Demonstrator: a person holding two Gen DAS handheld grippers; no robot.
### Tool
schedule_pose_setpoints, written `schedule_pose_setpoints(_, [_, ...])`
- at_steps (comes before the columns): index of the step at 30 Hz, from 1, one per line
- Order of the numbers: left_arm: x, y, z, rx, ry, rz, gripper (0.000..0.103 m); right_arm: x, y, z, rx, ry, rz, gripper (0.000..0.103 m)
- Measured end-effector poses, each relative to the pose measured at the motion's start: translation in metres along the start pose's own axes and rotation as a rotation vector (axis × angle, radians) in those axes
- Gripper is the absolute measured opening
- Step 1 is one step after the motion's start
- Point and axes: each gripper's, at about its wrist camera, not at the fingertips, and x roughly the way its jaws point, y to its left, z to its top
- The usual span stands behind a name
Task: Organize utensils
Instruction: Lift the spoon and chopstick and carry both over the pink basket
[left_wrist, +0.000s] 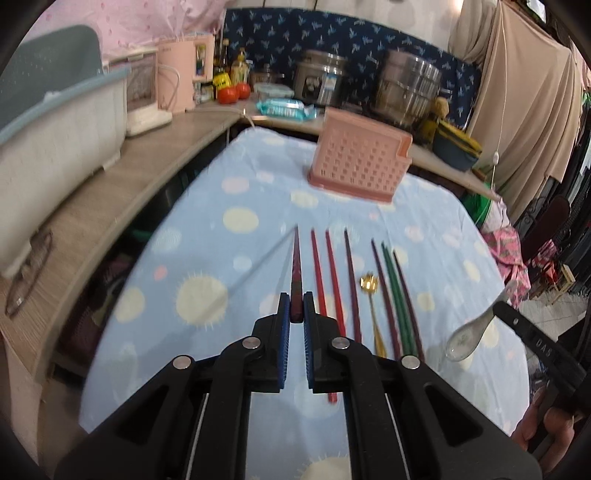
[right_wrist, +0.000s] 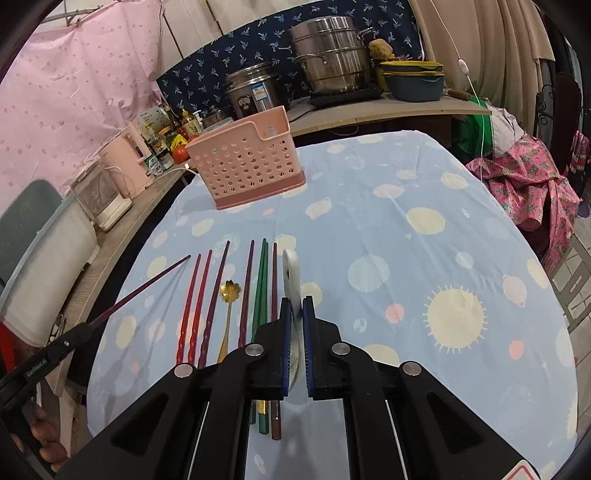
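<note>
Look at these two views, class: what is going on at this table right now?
A person is sorting utensils with two hand-held tongs. The left tongs are shut on a dark red chopstick, the right tongs on a white ceramic spoon. More chopsticks and a gold spoon lie on the dotted tablecloth. The pink holder stands behind them.

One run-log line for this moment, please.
left gripper: shut on dark red chopstick | right gripper: shut on white spoon | pink basket: empty | remaining chopsticks: on tablecloth

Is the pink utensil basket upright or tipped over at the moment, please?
Upright: the pink utensil basket stands on its base on the tablecloth, open rim facing up.
</note>
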Motion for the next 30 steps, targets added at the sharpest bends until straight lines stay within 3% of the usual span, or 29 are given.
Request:
schedule_pose_setpoints(11, [-0.03,-0.014,0.109,0.024,-0.197,-0.014,0.007,0.002,0.007,0.062,-0.014,-0.063,0.007,0.006])
schedule_pose_setpoints(30, [-0.008,-0.057,0.277,0.019,-0.409,-0.088,0.007,0.077,0.029,0.219,-0.042,-0.168,0.012,0.006])
